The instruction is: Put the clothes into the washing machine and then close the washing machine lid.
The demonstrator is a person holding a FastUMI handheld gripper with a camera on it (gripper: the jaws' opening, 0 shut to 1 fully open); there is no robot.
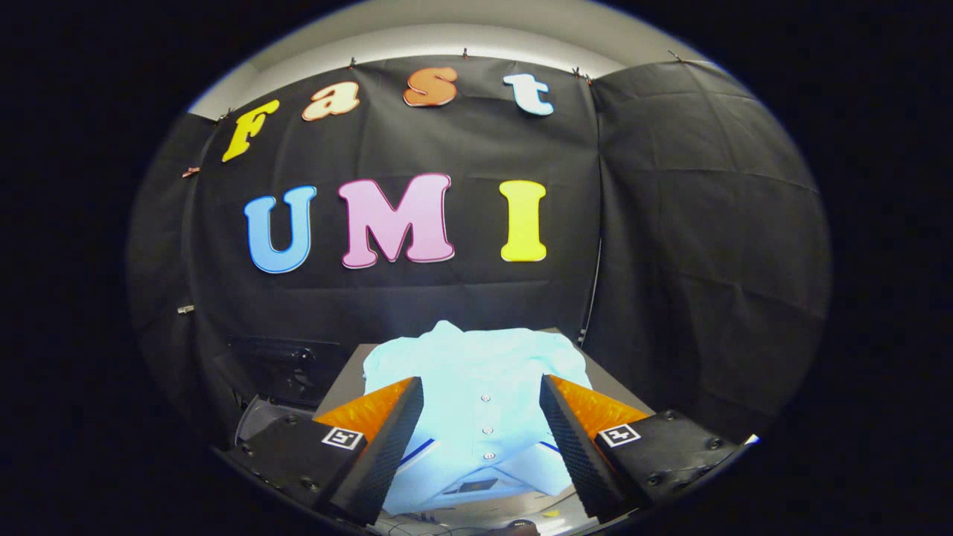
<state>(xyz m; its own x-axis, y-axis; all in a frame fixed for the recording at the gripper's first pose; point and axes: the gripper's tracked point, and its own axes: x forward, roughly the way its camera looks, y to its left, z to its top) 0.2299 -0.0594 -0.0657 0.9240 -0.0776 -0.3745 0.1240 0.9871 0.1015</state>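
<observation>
The tool [482,417] is hovering with fingers spread wide, gripping nothing. The shirt [476,372] is lying folded on the table [339,380], reaching its far edge. Being soft, light and floppy, it is probably best pinched at a bunched fold.

Black cloth walls [692,246], pale ceiling [447,37] above, grey tabletop [346,383].

Shirt [476,387]: pale, buttoned; both side edges hidden behind the fingers of the hand-held gripper [482,398], which stand wide apart. Collar end blurred and overexposed. Counter [344,376]: mostly covered by the shirt, only corners exposed. Dark unit [287,368] beside the counter: too dim to identify.
</observation>
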